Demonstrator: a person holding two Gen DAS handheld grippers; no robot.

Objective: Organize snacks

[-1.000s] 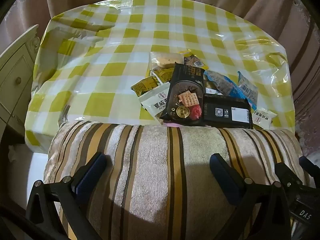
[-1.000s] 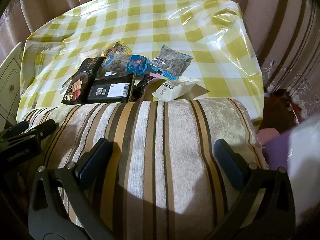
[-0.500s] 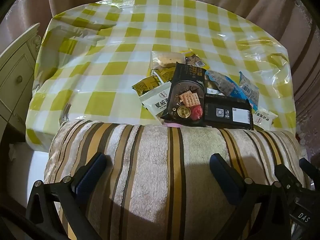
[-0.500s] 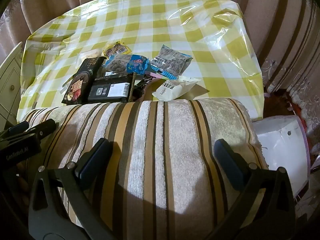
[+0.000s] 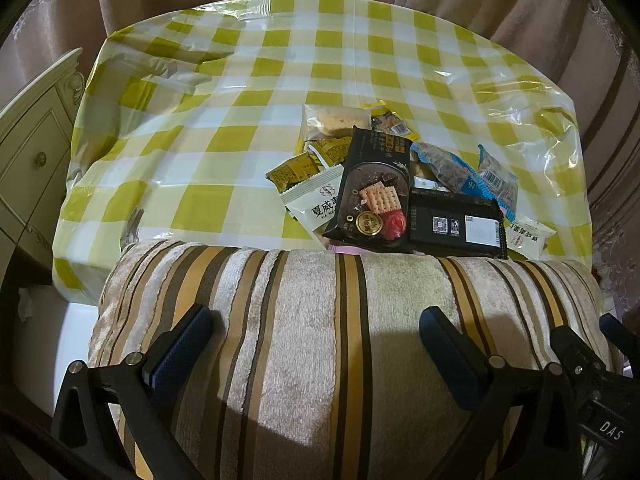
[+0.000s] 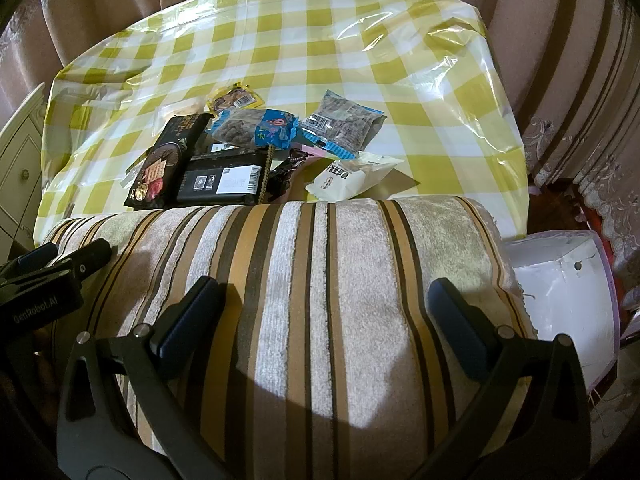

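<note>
Both grippers, left gripper (image 5: 316,342) and right gripper (image 6: 332,312), are hovering wide-jawed and empty over a striped cushion (image 6: 304,280), facing snack packets (image 5: 384,184) heaped along the counter's (image 5: 224,128) near edge, awaiting sorting.

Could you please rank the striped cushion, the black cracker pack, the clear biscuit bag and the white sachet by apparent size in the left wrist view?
1. Striped cushion, though nearest.
2. Black cracker pack.
3. Clear biscuit bag and white sachet: similar, unranked.

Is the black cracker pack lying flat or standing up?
Lying flat: the black cracker pack rests face up on the snack pile, overlapping the white packet.
</note>
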